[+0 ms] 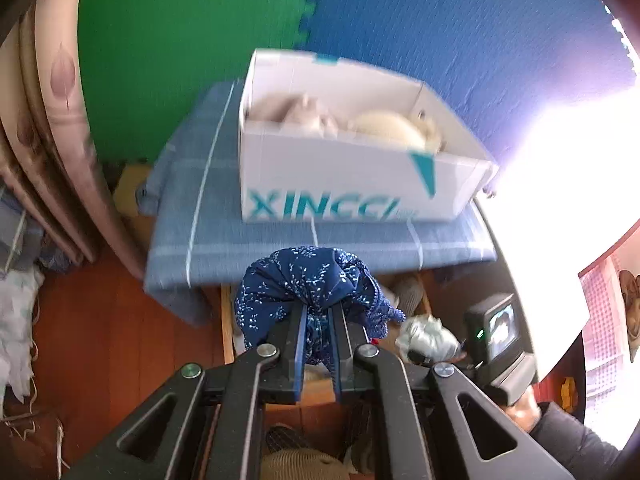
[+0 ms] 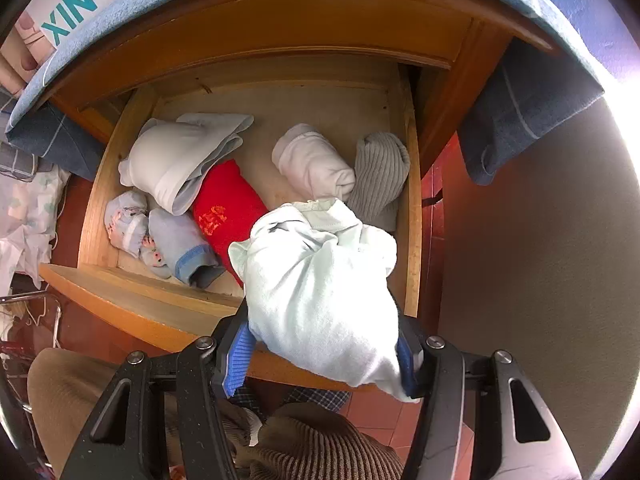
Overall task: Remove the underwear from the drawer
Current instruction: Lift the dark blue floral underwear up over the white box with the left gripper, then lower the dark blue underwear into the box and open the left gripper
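While your left gripper (image 1: 318, 320) points toward the white box (image 1: 340, 184), its jaws are clenched on a navy underwear (image 1: 304, 284) with a small pale floral print. The bunched cloth bulges above and to both sides of the fingertips, clear of the wooden drawer (image 2: 412, 200). Beyond it, the white box with teal lettering sits on a blue plaid cloth (image 1: 200, 216) that covers the table top, and pale rolled garments lie inside the box. Green and blue foam tiles (image 1: 440, 40) rise behind it.

Your right gripper (image 2: 324, 352) points down at the open drawer. Its jaws are grasping a pale mint underwear (image 2: 320, 292), a fat bundle wedged between the blue pads (image 2: 238, 360), with the top of the bundle hanging over the drawer's front right corner.

Still lying in the drawer you have a white folded garment (image 2: 176, 156) at the back left, a red roll (image 2: 228, 204) with an orange mark beside it, a light blue roll (image 2: 180, 244) and a small printed roll (image 2: 126, 220) at the front left, a whitish roll (image 2: 312, 164) in the middle and a grey ribbed roll (image 2: 380, 172) against the right wall.

In the left wrist view, the right gripper's camera housing shows at lower right, with a hand (image 1: 520, 412) and dark sleeve behind it.
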Tool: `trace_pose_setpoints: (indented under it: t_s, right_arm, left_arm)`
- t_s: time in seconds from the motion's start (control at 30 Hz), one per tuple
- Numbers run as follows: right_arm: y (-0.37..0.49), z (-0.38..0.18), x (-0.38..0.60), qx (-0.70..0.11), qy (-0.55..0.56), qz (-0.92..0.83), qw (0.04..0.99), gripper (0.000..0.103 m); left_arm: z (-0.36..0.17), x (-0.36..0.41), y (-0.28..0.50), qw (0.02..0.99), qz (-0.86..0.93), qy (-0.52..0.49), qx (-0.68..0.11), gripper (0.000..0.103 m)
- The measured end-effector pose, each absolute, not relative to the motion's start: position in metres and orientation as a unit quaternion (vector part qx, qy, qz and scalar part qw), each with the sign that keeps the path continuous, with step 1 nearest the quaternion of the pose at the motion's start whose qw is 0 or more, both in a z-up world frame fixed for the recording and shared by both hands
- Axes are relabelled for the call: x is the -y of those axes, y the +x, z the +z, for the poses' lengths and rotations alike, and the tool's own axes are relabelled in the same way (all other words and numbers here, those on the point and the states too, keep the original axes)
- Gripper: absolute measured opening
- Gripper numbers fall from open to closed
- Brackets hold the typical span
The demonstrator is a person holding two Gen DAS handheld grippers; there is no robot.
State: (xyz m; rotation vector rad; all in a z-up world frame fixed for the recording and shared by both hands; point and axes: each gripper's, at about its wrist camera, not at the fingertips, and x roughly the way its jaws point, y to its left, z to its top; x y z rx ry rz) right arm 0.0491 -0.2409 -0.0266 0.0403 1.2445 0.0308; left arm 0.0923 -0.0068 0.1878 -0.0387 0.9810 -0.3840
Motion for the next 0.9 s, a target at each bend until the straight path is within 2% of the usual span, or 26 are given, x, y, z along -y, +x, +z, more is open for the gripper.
trace_pose_setpoints:
  t_s: [0.37,0.63,0.9]
  right_arm:
    - [0.05,-0.027,0.241,-0.583,0.015,0.014,0.812,0.054]
    - [0.05,-0.027,0.239,-0.584,0.014,0.013,0.811,0.055]
    - [0.051,-0.028,0.241,-0.586,0.019,0.017,0.81,0.055]
  left_arm:
    - [0.274,0.016,0.131,0.902,-0.176,-0.006,-0.394,0.009]
    - [0.28,0.042,0.176,0.907,-0.167,0.017,-0.388,0.009]
    - [0.253,0.057,0.226,0.901,-0.159,0.018,-0.404,0.009]
